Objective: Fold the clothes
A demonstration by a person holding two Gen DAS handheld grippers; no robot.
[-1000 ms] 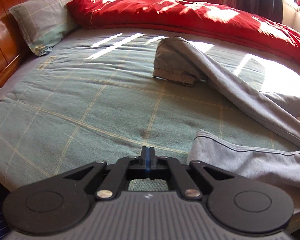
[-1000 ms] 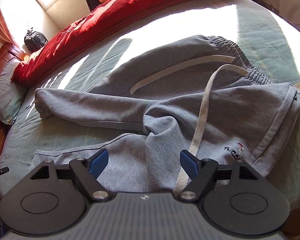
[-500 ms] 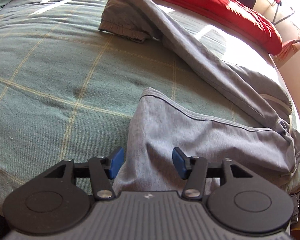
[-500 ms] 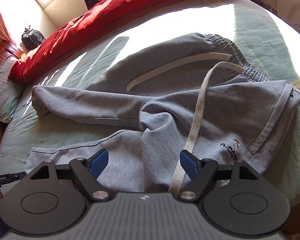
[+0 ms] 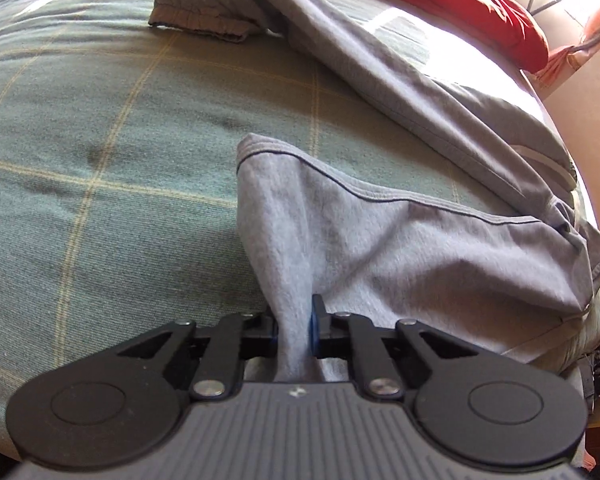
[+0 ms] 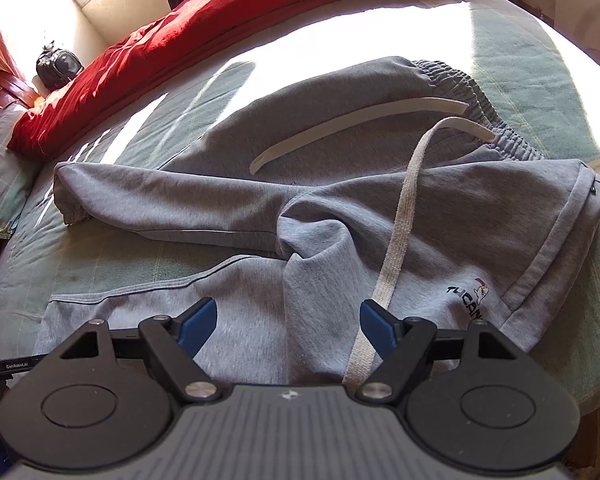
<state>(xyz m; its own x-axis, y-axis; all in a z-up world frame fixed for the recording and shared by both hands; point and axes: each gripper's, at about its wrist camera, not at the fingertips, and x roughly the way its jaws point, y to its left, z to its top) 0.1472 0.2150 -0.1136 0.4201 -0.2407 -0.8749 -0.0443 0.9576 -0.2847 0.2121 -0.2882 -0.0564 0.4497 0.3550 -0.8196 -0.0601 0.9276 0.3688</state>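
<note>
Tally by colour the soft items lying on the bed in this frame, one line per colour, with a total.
Grey: 1, the sweatpants, pinched by the left gripper
Red: 1, the duvet
Pale green check: 2, the pillow and the bed sheet
Total: 4

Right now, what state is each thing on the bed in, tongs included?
Left tongs: shut on the near leg's cuff end.
Right tongs: open, holding nothing.
Grey sweatpants: unfolded, legs splayed apart.
Drawstring: loose, trailing across the fabric.
Red duvet: bunched along the far edge.
</note>
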